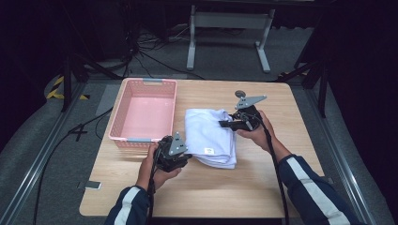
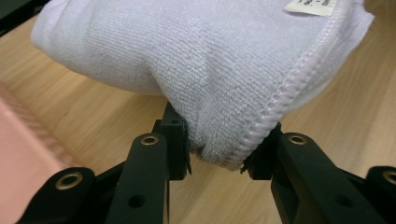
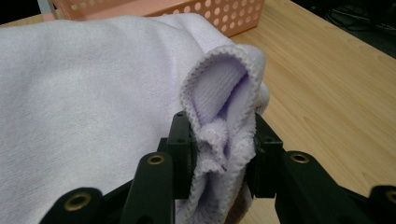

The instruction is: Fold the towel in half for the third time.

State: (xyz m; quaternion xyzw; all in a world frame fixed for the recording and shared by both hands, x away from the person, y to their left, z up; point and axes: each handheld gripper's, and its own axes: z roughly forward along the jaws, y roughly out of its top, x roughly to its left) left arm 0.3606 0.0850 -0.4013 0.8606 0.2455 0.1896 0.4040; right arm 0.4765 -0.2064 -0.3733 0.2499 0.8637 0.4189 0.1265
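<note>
White terry cloth, a folded towel [image 1: 209,136], lies on the wooden bench [image 1: 263,187] between the two grippers, with both sets of fingers clamped on it. The left gripper [image 1: 184,157] sits at the towel's near left corner; in the left gripper view its fingers [image 2: 175,140] pinch a bunched stitched hem [image 2: 280,100], and the rest of the towel [image 2: 187,51] spreads away above and beyond them, a small label [image 2: 310,5] at the far edge. Bare bench [image 2: 102,116] lies under and to the left of those fingers, with a pink edge of the basket [image 2: 18,158] further left. The right gripper [image 1: 225,123] holds the towel's far right side; in the right gripper view its fingers [image 3: 183,140] squeeze a folded-over loop of hem [image 3: 224,93], the towel [image 3: 84,102] stretching off to their left. Beyond that towel stands the perforated wall of the basket [image 3: 219,14], and bench [image 3: 327,93] runs to the right of the fingers. From the high view the pink basket [image 1: 117,124] stands just left of the towel, beyond the left gripper, not touching either set of fingers.
</note>
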